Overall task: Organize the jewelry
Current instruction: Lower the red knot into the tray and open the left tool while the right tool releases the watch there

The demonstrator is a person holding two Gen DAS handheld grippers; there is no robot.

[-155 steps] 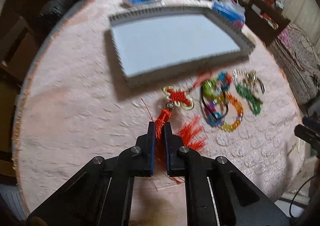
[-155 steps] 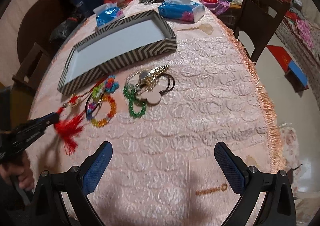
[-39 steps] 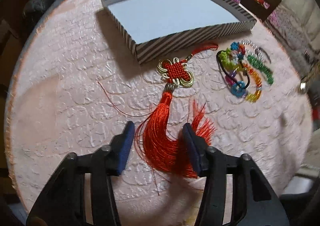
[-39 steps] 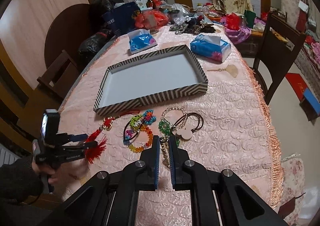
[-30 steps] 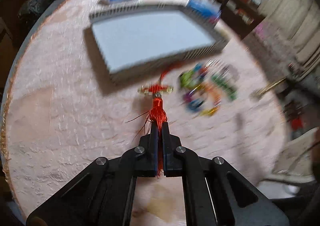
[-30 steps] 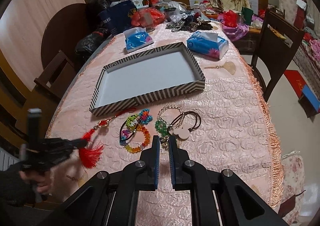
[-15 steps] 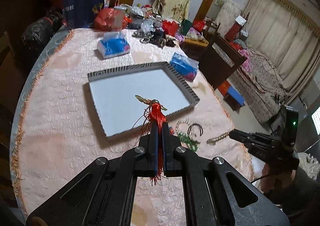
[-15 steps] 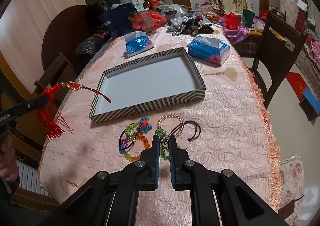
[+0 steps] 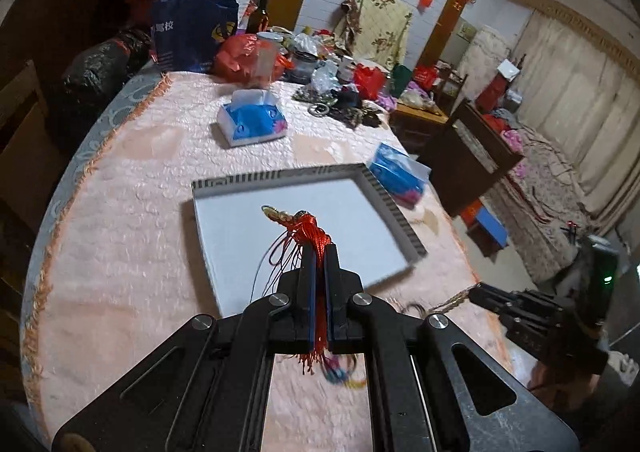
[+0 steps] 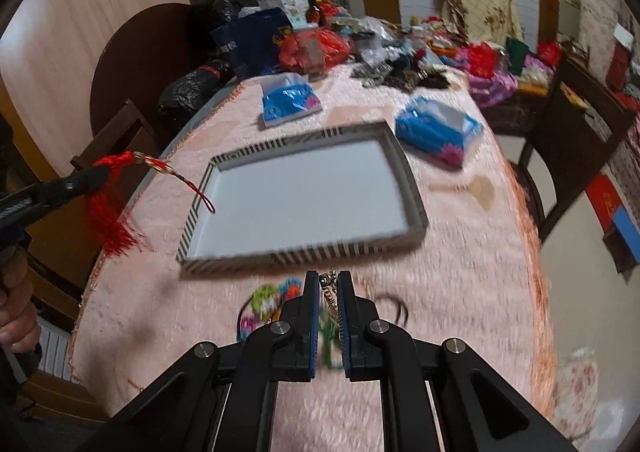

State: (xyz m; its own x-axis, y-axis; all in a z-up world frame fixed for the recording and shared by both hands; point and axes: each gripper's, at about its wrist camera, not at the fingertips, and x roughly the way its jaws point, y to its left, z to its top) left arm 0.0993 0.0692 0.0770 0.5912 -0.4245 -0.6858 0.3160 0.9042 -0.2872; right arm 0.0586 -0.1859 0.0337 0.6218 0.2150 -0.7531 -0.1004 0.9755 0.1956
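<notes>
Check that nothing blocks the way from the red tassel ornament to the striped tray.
Nothing visible does. The left hand-held gripper holds the red tassel ornament in the air near the striped tray, whose white floor is bare. The bead bracelets lie on the cloth outside the tray's near wall.

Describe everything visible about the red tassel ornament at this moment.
The red tassel ornament is a knotted charm with gold-coloured trim, a thin red cord loop at one end and a thick tassel of silky red threads. The left tool is shut on the tassel's upper part, holding it in the air, clear of the pink tablecloth. The loop end points towards the striped tray; the fringe hangs loose below the tool. Nothing else touches it.
</notes>
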